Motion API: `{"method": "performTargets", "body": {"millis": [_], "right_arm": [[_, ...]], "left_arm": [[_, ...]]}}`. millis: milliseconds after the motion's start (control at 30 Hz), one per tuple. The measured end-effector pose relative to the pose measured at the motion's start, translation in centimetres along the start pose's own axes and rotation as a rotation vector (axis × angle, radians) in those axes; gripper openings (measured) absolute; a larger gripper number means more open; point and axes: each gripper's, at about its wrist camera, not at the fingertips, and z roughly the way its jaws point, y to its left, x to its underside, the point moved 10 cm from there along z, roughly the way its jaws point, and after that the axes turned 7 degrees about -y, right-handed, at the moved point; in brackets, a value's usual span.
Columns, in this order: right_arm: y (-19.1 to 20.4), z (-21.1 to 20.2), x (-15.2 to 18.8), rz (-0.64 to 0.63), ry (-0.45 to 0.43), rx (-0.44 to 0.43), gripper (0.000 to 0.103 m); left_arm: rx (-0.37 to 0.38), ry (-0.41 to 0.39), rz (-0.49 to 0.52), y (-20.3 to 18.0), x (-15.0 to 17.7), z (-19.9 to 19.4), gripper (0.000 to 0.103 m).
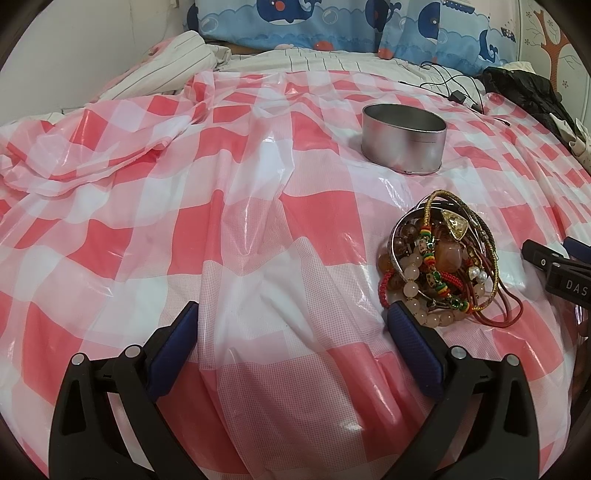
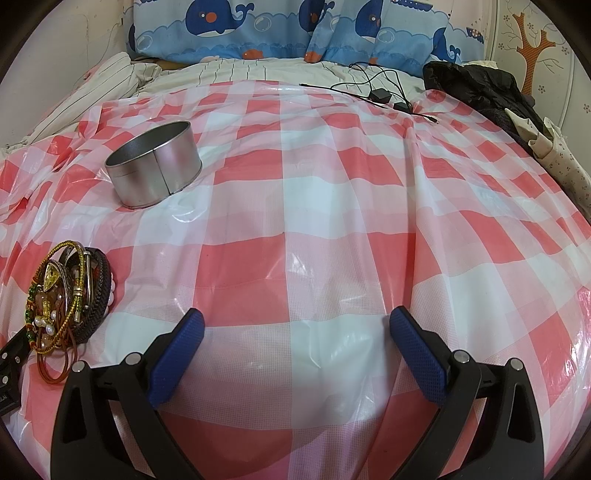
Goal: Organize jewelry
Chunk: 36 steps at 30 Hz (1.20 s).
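A pile of jewelry (image 1: 441,260), with bead bracelets, cords and metal bangles, lies on the red-and-white checked plastic sheet (image 1: 229,236). It also shows at the left edge of the right wrist view (image 2: 68,295). An empty round silver tin (image 1: 403,137) stands beyond the pile; it also shows in the right wrist view (image 2: 155,170). My left gripper (image 1: 293,317) is open and empty, its right finger beside the pile's near edge. My right gripper (image 2: 295,325) is open and empty over bare sheet, right of the pile; part of it shows in the left wrist view (image 1: 554,269).
The sheet covers a bed. Blue whale-print pillows (image 2: 288,29) lie at the head. Black cables with a charger (image 2: 380,95) and a black garment (image 2: 476,88) lie at the far right. Rumpled striped bedding (image 1: 162,70) sits at the far left.
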Motion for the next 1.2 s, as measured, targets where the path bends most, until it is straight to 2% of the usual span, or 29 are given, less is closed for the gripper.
{"method": "performTargets", "body": {"millis": [1100, 1133, 1200], "right_arm": [[0.44, 0.24, -0.13, -0.012, 0.011, 0.012, 0.097], [0.43, 0.11, -0.02, 0.043, 0.006, -0.01, 0.097], [0.2, 0.32, 0.2, -0.008, 0.019, 0.007, 0.097]], "left_arm": [[-0.011, -0.009, 0.003, 0.59, -0.35, -0.5, 0.096], [-0.008, -0.008, -0.003, 0.76, -0.4, -0.55, 0.096], [-0.006, -0.005, -0.005, 0.79, -0.47, -0.49, 0.096]]}}
